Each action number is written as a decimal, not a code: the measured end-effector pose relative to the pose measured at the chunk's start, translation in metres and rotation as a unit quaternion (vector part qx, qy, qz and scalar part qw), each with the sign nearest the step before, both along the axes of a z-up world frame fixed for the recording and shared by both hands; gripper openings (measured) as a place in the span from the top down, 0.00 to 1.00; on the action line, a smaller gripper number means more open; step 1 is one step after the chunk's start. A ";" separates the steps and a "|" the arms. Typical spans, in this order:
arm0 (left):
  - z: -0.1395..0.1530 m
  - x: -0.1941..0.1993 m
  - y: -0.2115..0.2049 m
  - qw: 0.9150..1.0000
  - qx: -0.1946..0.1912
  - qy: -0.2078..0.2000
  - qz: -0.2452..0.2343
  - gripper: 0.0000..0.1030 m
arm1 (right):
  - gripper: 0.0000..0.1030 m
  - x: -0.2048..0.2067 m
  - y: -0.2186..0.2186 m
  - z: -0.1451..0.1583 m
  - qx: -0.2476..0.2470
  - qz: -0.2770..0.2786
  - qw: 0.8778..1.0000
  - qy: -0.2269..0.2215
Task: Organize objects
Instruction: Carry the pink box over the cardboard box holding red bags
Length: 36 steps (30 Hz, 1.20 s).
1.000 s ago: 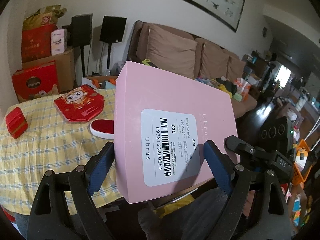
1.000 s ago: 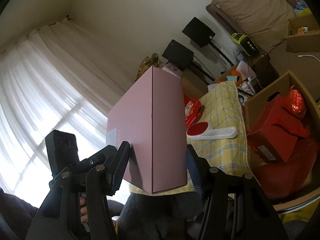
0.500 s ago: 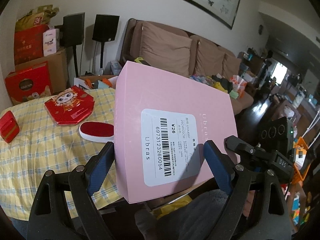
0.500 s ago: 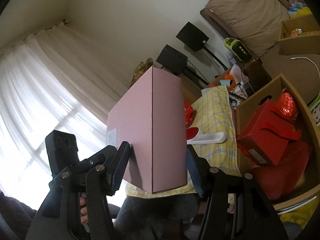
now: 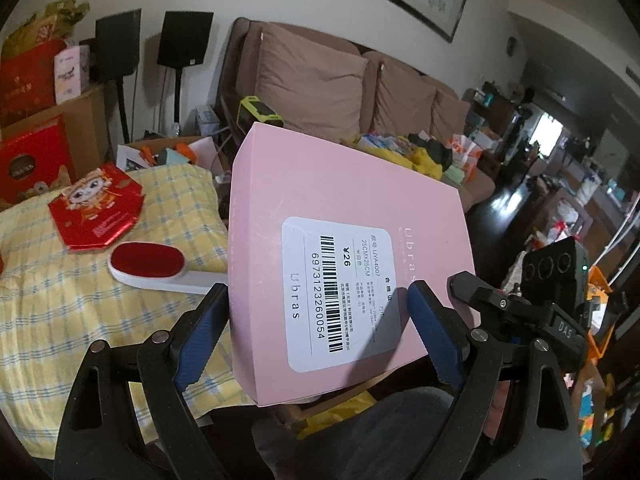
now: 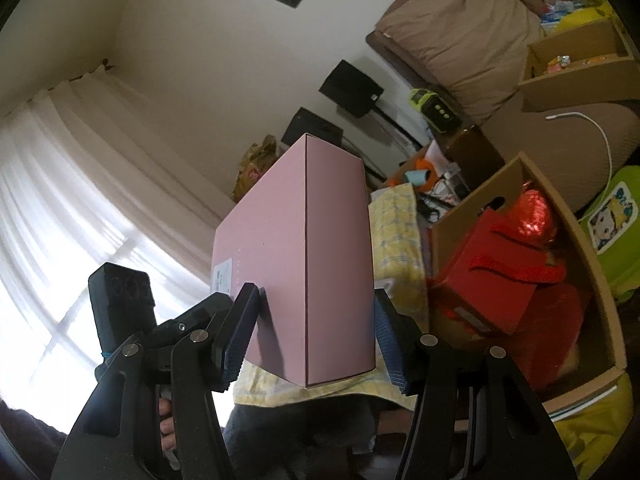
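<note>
A flat pink box (image 5: 340, 208) with a white barcode label is held in the air, tilted, over the near edge of the table. My left gripper (image 5: 316, 300) stands wide on its near corner, one blue pad against the side wall and the other on the labelled face. My right gripper (image 6: 316, 300) is shut across the thickness of the pink box (image 6: 332, 260). In the left wrist view the right gripper (image 5: 516, 308) shows at the box's right edge.
The table (image 5: 80, 300) has a yellow checked cloth, with a red lint brush (image 5: 152, 266) and a red octagonal tin (image 5: 98, 210) on it. Right of the table, an open cardboard box (image 6: 592, 280) holds red bags. A brown sofa (image 5: 320, 80) stands behind. A person's knee is below.
Both grippers have carried the pink box to the right and a little down, grips unchanged. The table things have slid left, the cardboard box looms larger, and the pink box now hides the brush in the right wrist view.
</note>
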<state>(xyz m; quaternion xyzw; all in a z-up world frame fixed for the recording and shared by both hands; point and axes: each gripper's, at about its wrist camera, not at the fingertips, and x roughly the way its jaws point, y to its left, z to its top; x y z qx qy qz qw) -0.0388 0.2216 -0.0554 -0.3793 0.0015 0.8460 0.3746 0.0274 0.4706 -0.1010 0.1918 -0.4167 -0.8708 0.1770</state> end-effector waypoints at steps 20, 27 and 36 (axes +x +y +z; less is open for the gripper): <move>-0.057 -0.018 0.050 0.998 -0.007 -0.054 -0.011 0.14 | 0.43 -0.003 0.050 -0.048 -0.019 -0.032 0.997 -0.061; -0.068 -0.019 0.062 0.997 -0.008 -0.071 -0.008 0.14 | 0.43 -0.004 0.060 -0.054 -0.018 -0.036 0.996 -0.077; -0.097 -0.019 0.073 0.993 -0.018 -0.116 -0.002 0.13 | 0.42 -0.008 0.074 -0.072 -0.025 -0.033 0.991 -0.128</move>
